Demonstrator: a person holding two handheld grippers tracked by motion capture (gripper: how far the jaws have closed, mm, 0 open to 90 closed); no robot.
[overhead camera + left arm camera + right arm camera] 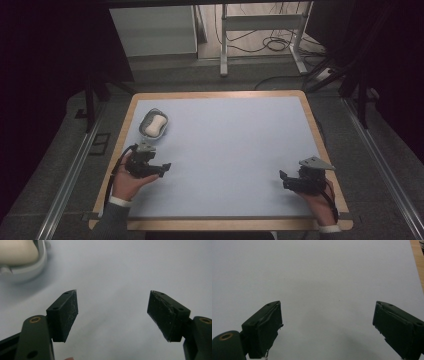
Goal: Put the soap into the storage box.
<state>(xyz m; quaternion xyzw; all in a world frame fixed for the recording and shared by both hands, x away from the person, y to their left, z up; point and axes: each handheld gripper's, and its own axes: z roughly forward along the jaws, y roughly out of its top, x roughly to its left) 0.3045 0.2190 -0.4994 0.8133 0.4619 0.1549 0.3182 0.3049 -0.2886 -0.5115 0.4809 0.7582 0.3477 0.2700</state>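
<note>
A cream soap bar (pixel 155 124) lies in a small grey dish (pixel 148 118) at the table's far left; the left gripper view catches the soap (pixel 17 251) and the dish rim (pixel 41 261) at its top left corner. My left gripper (pixel 162 169) rests low over the pale blue mat, just in front of the dish, pointing right. It (pixel 112 315) is open, with bare mat between the pads. My right gripper (pixel 282 179) sits near the table's front right, pointing left. It (pixel 327 330) is open too, nothing between its pads.
The pale blue mat (pixel 225 150) covers a wooden table (pixel 320 135) whose border shows all round. A white table frame (pixel 260 30) and loose cables stand on the floor beyond the far edge.
</note>
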